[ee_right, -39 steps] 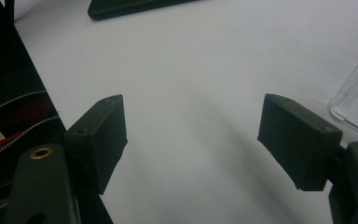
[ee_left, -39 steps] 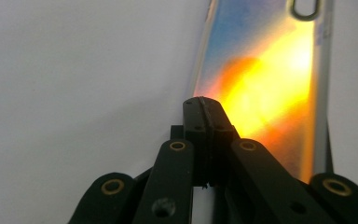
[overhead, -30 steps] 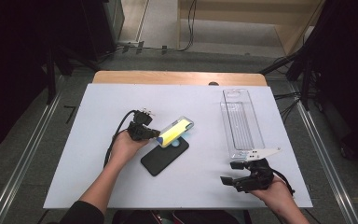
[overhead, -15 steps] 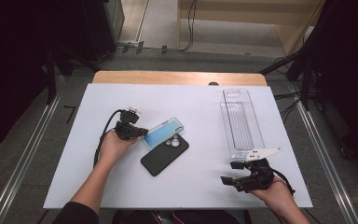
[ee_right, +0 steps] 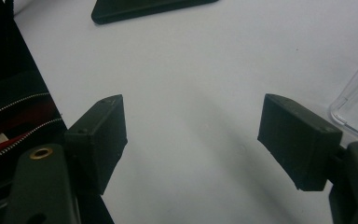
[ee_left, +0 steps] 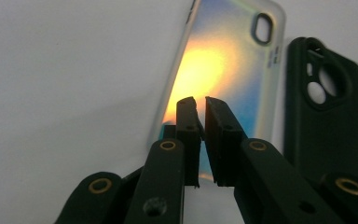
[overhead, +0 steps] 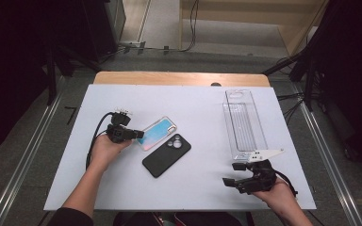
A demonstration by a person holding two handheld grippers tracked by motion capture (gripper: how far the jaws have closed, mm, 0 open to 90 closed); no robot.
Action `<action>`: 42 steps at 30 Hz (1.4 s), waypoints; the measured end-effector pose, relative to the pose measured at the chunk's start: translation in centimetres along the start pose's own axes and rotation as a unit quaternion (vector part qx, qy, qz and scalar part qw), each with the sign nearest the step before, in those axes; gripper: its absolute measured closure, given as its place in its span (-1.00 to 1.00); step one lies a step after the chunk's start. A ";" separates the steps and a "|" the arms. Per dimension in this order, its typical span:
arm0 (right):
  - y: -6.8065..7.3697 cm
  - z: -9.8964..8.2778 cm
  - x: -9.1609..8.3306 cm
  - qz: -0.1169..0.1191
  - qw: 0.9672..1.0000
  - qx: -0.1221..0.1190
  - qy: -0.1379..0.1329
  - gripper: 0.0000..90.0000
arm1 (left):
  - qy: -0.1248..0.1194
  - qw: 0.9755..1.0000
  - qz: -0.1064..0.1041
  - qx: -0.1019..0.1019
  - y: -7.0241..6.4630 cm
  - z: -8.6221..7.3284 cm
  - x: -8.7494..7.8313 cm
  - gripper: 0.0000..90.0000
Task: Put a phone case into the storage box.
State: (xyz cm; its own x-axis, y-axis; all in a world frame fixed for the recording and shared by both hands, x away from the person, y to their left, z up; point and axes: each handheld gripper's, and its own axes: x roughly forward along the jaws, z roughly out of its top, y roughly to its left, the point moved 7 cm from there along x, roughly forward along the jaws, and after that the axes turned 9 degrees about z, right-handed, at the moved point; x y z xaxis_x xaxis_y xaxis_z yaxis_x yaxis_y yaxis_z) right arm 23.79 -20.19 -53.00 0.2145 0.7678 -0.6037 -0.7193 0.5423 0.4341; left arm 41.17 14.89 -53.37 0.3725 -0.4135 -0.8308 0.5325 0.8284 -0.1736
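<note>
One iridescent phone case (overhead: 157, 133) flat, long axis diagonal, camera cutout far-right.

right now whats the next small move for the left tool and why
Probably back the left tool off the iridescent phone case. Its jaws have just been opening a slit, and the case lies flat on the white table beside the black phone case, so it looks set down. The right tool waits open.
</note>
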 end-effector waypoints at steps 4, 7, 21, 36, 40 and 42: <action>0.0 0.1 -0.1 0.001 1.000 0.002 -0.007 -0.52 | -0.029 0.999 -0.038 0.002 -1.3 0.4 -1.6 0.41; 0.0 0.1 -0.2 0.003 1.000 0.001 -0.010 -0.52 | -0.051 0.997 -0.059 0.014 -2.3 0.1 -2.6 0.11; 0.0 0.2 -0.4 0.003 1.000 0.000 -0.015 -0.52 | -0.064 0.991 -0.098 0.059 -5.7 -4.0 -5.0 -0.22; -0.3 0.3 -0.6 -0.001 1.000 -0.001 -0.023 -0.52 | -0.053 0.987 -0.111 0.099 -7.1 -8.0 -6.6 -0.32; -0.3 0.3 -0.6 -0.001 1.000 -0.003 -0.023 -0.52 | -0.050 0.987 -0.105 0.107 -6.8 -8.8 -7.0 -0.32; -0.3 0.3 -0.6 0.000 1.000 -0.003 -0.022 -0.52 | -0.049 0.988 -0.104 0.104 -6.5 -9.0 -7.0 -0.32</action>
State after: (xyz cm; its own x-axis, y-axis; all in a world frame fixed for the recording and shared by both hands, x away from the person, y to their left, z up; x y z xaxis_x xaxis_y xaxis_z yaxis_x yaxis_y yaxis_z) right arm 24.11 -20.69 -52.61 0.2441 0.7817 -0.5739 -0.7227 0.5412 0.4298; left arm 28.21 15.82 -51.19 0.3044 -0.6091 -0.7323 0.7460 0.6305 -0.2144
